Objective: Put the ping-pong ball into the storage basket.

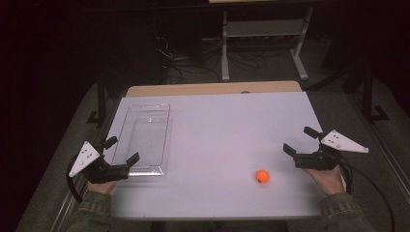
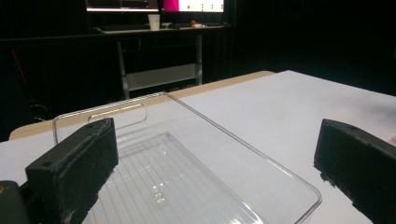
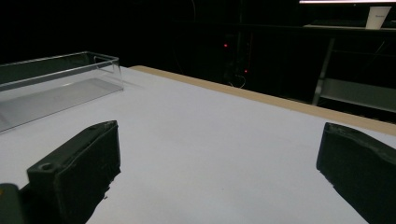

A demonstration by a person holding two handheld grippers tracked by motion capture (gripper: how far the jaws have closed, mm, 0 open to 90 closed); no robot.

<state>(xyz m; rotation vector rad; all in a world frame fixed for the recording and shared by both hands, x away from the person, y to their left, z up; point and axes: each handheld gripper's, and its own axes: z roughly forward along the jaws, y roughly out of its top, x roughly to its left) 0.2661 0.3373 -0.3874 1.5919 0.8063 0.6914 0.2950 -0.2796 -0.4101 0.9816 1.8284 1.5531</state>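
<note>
A small orange ball [image 1: 262, 176] lies on the white table top [image 1: 217, 130], near the front right. A clear plastic tray [image 1: 145, 137] stands empty at the left, its long side running away from me. My left gripper [image 1: 121, 151] is open at the tray's near left corner, with nothing between its jaws. In the left gripper view the tray [image 2: 187, 177] lies just ahead between the jaws. My right gripper [image 1: 300, 140] is open, up and to the right of the ball and apart from it. The right gripper view shows the tray [image 3: 56, 79] far off at the left.
A wooden strip [image 1: 212, 89] edges the table's far side. Beyond it stand a white desk frame [image 1: 263, 38] and loose cables [image 1: 188, 63] on the dark floor. A cable trails from the right gripper off the table's right side.
</note>
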